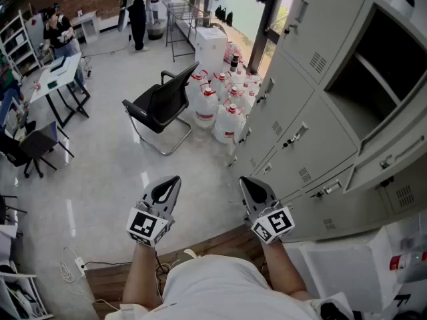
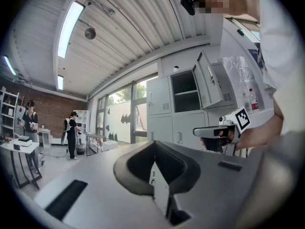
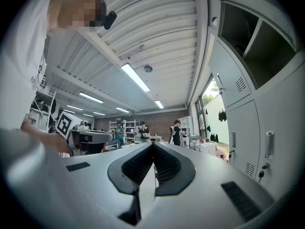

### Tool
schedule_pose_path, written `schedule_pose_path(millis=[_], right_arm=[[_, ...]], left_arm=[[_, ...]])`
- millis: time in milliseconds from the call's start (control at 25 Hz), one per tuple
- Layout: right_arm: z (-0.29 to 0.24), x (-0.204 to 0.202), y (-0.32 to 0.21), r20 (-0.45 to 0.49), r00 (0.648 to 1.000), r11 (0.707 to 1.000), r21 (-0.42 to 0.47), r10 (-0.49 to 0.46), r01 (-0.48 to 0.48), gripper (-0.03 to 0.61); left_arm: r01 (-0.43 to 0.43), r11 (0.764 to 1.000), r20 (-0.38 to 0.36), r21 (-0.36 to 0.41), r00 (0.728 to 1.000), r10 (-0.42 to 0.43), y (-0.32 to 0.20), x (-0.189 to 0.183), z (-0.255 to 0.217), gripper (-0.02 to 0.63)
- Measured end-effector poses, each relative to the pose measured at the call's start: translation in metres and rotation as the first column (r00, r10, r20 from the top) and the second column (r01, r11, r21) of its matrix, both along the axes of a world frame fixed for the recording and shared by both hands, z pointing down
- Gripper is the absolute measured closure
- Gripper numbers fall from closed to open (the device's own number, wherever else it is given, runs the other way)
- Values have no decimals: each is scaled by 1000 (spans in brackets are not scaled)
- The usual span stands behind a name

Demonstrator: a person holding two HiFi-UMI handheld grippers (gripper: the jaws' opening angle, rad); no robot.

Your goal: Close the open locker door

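the left gripper and right gripper were held side by side over the floor, each with its jaws pressed together on nothing. the locker door stood swung out from its dark upper compartment in the grey locker bank at the right, well apart from both grippers. a black chair and water jugs stood farther off.

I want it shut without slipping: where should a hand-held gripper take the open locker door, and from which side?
Probably the open locker door by its free vertical edge, which stands out into the room, coming from the room side: a thin flat panel lets opened jaws straddle it, far from the hinge.
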State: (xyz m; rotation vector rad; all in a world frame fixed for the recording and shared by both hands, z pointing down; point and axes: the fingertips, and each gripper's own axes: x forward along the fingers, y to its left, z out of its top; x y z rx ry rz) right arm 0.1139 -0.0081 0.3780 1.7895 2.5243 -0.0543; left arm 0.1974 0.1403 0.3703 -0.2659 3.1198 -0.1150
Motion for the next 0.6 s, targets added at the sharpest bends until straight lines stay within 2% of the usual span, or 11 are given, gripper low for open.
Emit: schedule_pose_path(millis=[320,600], right_arm=[[21,10,21,-23,999,1000,14,24,-23,571],[42,-36,42,-84,995,999,0,53,-53,571]], left_arm=[[26,999,-7,45,1000,-25,37,14,19,611],[30,998,-30,54,999,-29,64,-21,38,611]])
